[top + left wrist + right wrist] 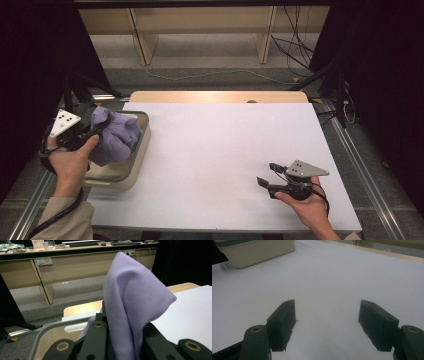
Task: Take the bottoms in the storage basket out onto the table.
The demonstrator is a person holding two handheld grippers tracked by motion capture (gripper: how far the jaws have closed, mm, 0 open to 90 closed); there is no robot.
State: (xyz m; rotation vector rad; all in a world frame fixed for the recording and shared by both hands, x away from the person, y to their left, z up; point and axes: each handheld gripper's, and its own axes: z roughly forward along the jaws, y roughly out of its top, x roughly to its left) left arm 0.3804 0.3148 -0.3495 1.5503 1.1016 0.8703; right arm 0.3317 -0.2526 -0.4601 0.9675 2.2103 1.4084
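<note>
We had the left gripper [98, 131] pinched tight on the lavender cloth [116, 135], jaws pressed together with the fabric bunched between them. In the left gripper view the cloth [132, 297] stood up in a peak straight out of the jaws. It hung over the beige bin [141, 155] at the left edge of the white table [220, 150], its lower folds inside or on the rim; we couldn't tell if any of it touched the bottom.

Progress, as we judged it: the grasp was done, the cloth was at the bin, and either the drop-in or the lift-out remained. We couldn't say which way it was going.

Left hand [72, 162] sat just beside the bin's near-left corner, gripper angled up and toward the bin. Right gripper [267, 175] rested low over bare table, well apart from the bin, jaws spread wide and empty, pointing left toward the bin [257, 252].
</note>
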